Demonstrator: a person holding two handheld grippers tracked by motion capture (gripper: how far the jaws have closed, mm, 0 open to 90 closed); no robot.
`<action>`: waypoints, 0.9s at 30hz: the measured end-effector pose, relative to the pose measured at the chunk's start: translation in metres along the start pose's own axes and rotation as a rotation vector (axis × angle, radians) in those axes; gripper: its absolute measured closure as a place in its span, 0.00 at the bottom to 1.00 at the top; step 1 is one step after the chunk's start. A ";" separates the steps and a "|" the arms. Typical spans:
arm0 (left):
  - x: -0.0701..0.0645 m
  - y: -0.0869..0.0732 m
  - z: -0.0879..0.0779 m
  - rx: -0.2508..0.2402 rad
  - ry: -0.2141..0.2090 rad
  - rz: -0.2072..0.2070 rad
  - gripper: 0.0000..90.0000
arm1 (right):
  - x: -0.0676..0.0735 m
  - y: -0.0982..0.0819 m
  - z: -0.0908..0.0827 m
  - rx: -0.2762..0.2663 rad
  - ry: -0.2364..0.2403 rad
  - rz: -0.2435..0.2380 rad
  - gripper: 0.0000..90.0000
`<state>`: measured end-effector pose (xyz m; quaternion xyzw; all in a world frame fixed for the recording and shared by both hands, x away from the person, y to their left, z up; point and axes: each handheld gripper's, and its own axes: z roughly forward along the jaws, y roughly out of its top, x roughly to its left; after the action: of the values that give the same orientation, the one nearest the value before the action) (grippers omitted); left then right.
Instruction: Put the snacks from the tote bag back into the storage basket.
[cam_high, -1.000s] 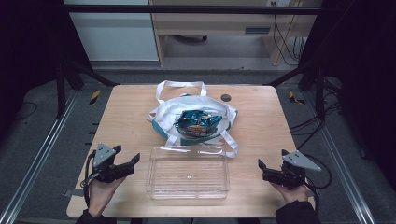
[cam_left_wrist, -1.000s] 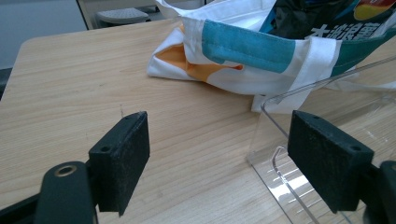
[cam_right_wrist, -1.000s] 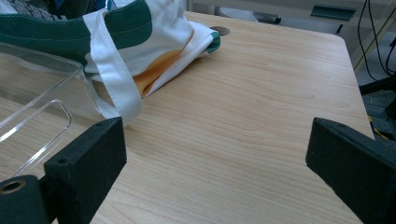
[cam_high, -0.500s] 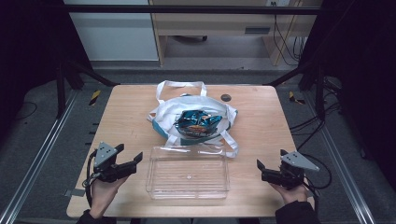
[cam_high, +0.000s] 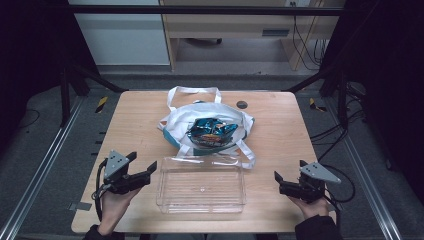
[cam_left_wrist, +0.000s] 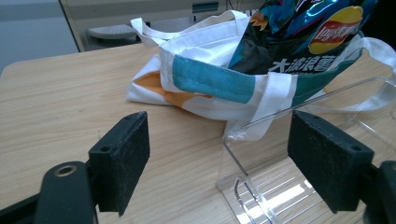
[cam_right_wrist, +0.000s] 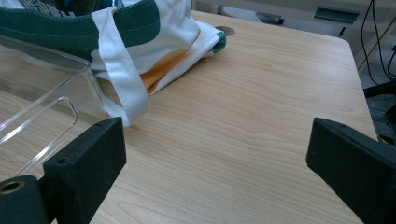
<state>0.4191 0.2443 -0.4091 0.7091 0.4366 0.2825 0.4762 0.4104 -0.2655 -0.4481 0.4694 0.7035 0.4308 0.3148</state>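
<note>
Cloth bag (cam_high: 210, 125): white with green trim, mid-tabletop (cam_high: 280, 125), holding a blue chip packet (cam_high: 210, 132). Clear plastic tray (cam_high: 201, 184): empty, just in front of the bag. Left gripper (cam_high: 145, 167): jaws released, left of tray. Right gripper (cam_high: 276, 181): jaws released, right of tray.

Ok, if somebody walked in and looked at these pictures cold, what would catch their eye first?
Probably the white tote bag at the middle of the table, lying open with shiny blue chip packets spilling from its mouth. Just in front of it, toward the person, sits an empty clear tray. The left gripper and right gripper flank the tray, both open and holding nothing.
</note>
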 end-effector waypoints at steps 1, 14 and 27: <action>-0.001 0.001 0.000 -0.004 -0.001 0.000 0.23 | 0.000 0.000 0.000 0.000 0.000 0.000 0.06; -0.014 0.013 0.000 -0.019 -0.029 0.024 0.23 | 0.001 0.000 0.000 0.004 0.000 -0.005 0.06; -0.026 0.026 0.005 -0.030 -0.047 0.045 0.23 | 0.002 -0.001 0.001 0.014 -0.001 -0.013 0.06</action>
<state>0.4207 0.2151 -0.3870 0.7180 0.4051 0.2829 0.4902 0.4105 -0.2637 -0.4497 0.4671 0.7094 0.4236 0.3149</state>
